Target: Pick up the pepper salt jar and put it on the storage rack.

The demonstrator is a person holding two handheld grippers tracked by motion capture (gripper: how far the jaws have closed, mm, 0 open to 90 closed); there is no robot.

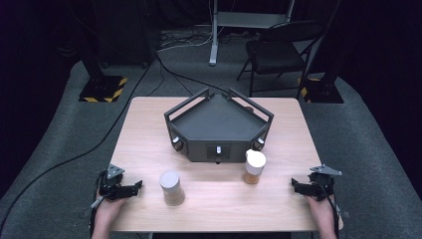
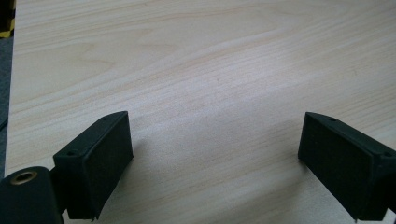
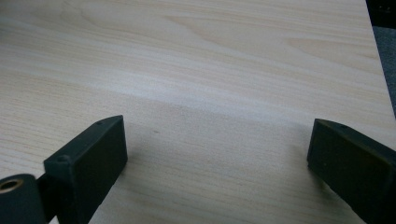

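Pale wood of the rectangular table [image 1: 149,149] lies bare between both sets of jaws: my left gripper [image 1: 130,187] and right gripper [image 1: 298,185] rest released, holding nothing, near the near corners. I judge I'm at the start, before any reach. The grey-lidded jar of tan powder [image 1: 171,188] stands by the near edge just beside the left gripper; the white-lidded amber jar [image 1: 254,167] stands further in, just before the dark angular tray [image 1: 219,119]. Next I'd centre the left jaws around the grey-lidded jar.

Dark tray [image 1: 219,122] mid-table [image 1: 149,129]; folding chair [image 1: 278,50], stand bases beyond.
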